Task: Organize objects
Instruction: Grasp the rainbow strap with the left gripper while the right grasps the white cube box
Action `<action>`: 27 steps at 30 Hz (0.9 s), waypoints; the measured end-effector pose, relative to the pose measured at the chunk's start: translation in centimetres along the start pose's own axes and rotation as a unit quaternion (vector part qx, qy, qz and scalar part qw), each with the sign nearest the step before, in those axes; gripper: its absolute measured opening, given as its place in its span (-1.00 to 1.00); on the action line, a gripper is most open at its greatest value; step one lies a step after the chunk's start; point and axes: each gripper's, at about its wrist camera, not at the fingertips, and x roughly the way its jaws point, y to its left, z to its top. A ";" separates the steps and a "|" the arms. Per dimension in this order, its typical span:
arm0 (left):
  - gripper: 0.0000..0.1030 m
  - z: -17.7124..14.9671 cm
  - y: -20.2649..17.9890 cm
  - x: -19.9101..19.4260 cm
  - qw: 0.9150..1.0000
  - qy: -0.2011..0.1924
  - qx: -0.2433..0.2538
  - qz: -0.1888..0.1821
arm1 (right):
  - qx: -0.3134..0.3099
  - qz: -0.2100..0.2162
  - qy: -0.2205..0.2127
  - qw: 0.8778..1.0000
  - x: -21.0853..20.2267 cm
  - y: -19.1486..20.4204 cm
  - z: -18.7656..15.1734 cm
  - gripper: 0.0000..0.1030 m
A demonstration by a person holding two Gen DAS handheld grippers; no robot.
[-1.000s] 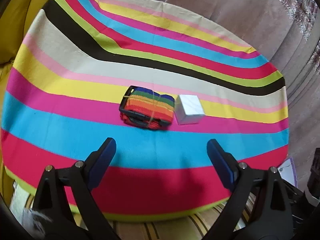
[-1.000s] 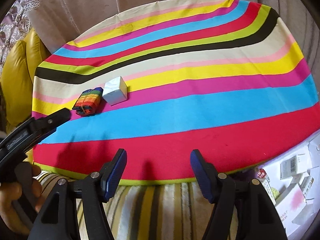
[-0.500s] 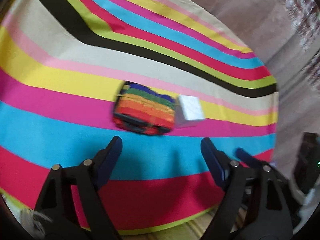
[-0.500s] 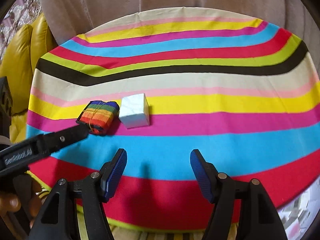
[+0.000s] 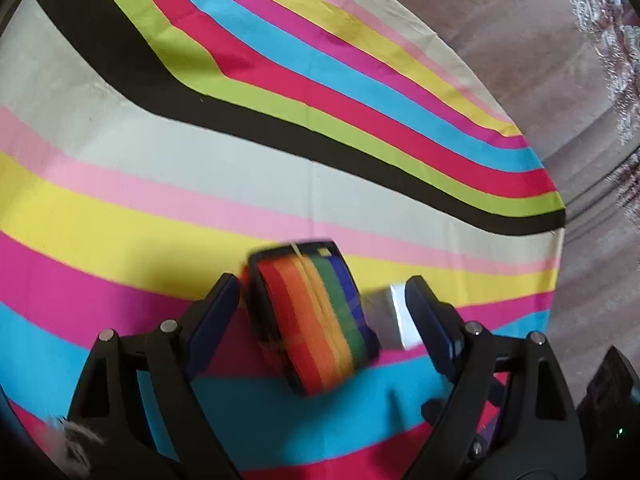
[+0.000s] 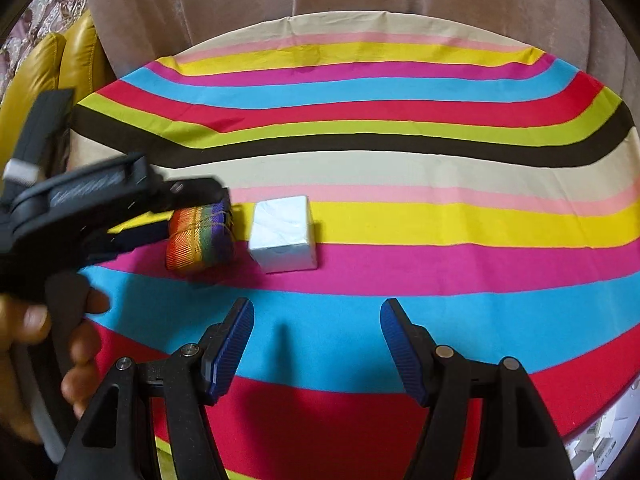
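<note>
Now the left hand-held gripper [image 5: 320,312] has its jaws around the rainbow strap roll [image 5: 316,320], which lies on the striped desk [image 5: 160,168]. Its jaws have just been opening a bit, and both pads sit apart from the roll, so it is let go. Just beside the roll, at 3 o'clock, sits the white box [image 6: 284,232]. The right hand-held gripper [image 6: 316,344] hangs open over the blue stripe, with nothing in it
</note>
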 end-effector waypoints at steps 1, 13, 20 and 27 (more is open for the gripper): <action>0.69 0.0 -0.1 -0.2 1.000 -0.005 0.002 0.005 | -0.002 0.000 -0.001 1.000 0.1 0.2 0.1 0.30; 0.60 -1.4 -3.1 1.6 0.987 0.010 0.064 0.146 | -0.008 -0.018 -0.006 1.000 1.4 0.7 0.9 0.30; 0.33 -2.8 -3.6 1.5 0.980 0.000 0.107 0.169 | -0.015 -0.027 -0.009 0.999 2.4 1.1 1.5 0.31; 0.32 -3.8 1.1 -2.6 0.983 -0.054 0.027 0.173 | -0.014 -0.027 -0.015 0.999 3.2 1.3 2.1 0.33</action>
